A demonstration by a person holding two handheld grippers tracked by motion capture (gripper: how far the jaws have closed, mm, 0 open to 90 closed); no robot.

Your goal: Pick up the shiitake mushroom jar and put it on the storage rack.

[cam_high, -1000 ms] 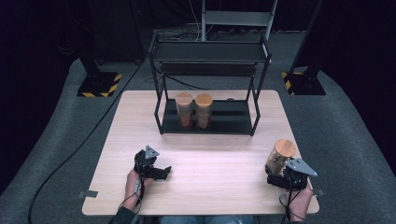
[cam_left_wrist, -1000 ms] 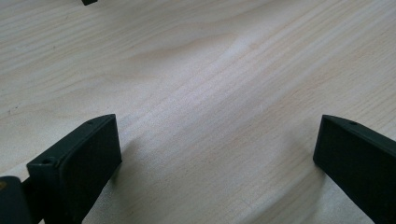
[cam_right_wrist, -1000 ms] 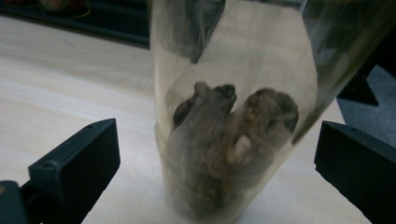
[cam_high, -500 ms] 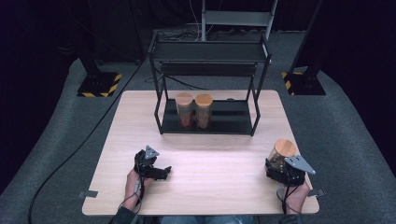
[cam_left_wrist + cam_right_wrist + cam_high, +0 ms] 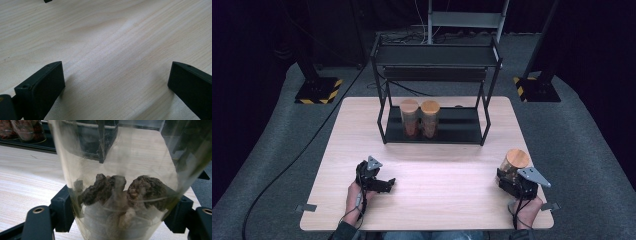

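Observation:
A clear glass jar (image 5: 516, 161) with a wooden lid stands at the right front of the wooden table (image 5: 452, 165). My right gripper (image 5: 508, 178) has just been closing its jaws and is now shut on the jar's lower part. In the right gripper view the jar (image 5: 117, 182) holds dark dried lumps, and both pads (image 5: 62, 211) press on its glass between the right gripper's (image 5: 120, 216) jaws. My left gripper (image 5: 382, 183) rests low over the table at the left front. It is open, and in the left gripper view there is bare wood between the left gripper's (image 5: 116, 82) jaws.
A black two-level metal rack (image 5: 437, 56) stands at the back middle of the table. Two more lidded jars (image 5: 409, 118) (image 5: 430, 118) sit side by side on its bottom shelf. A cable (image 5: 312, 145) trails across the grey floor at the left.
The right gripper's jaws have closed onto the jar after edging slightly toward it. The left gripper has stayed where it was.

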